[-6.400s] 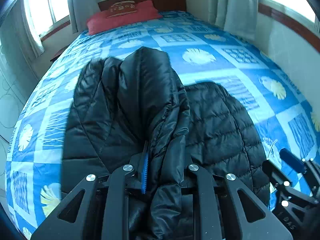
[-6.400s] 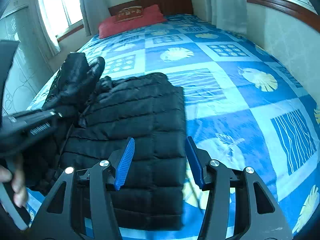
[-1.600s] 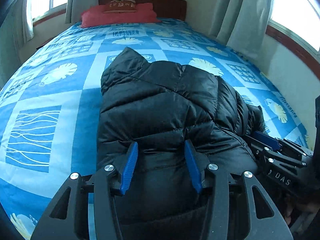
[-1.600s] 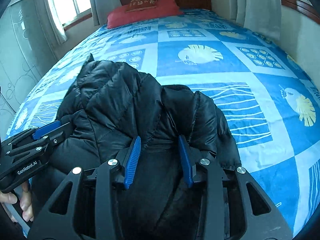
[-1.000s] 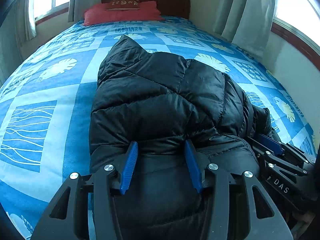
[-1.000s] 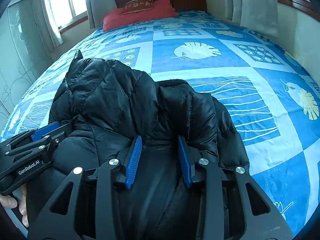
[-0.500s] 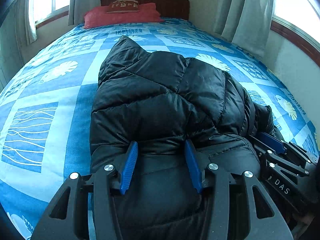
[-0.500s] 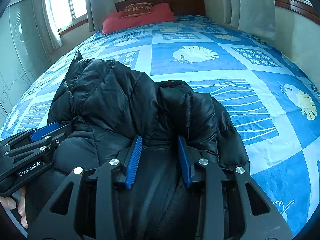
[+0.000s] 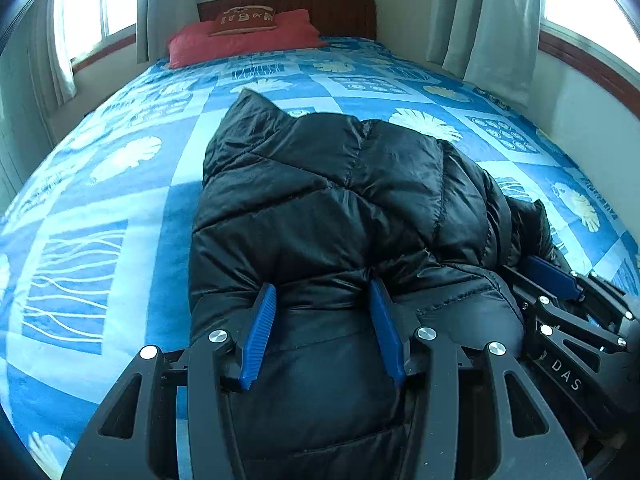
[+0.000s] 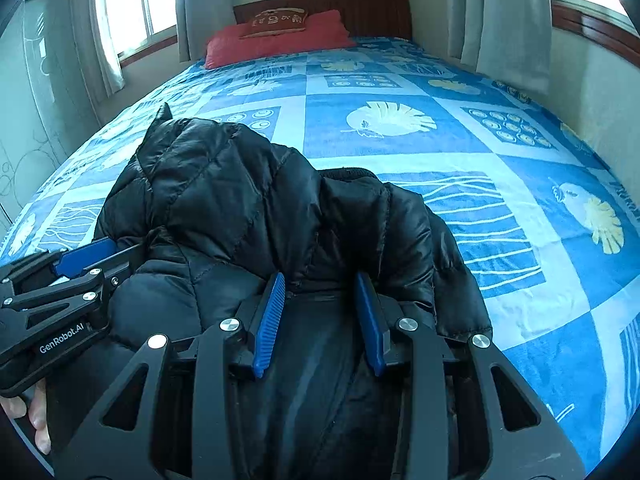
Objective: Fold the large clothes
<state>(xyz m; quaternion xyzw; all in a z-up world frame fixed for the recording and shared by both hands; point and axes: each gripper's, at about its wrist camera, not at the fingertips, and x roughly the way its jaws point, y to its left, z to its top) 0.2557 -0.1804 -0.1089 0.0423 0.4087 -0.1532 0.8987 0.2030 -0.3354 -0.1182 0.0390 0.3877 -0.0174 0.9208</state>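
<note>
The black jacket (image 9: 320,208) lies bunched on the bed (image 9: 100,208), long axis running toward the pillow (image 9: 240,40). Left gripper (image 9: 322,304) and right gripper (image 10: 320,292) each seem to pinch its near edge (contact partly hidden).

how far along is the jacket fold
Done: the black puffer jacket lies on the blue bedspread doubled into a compact bundle, no sleeve showing loose. In hand: the left hand-held gripper and the right hand-held gripper each have the near edge's padded fabric bunched between their blue pads, apparently gripped. Left: probably a last fold or tidy, then let go.
</note>
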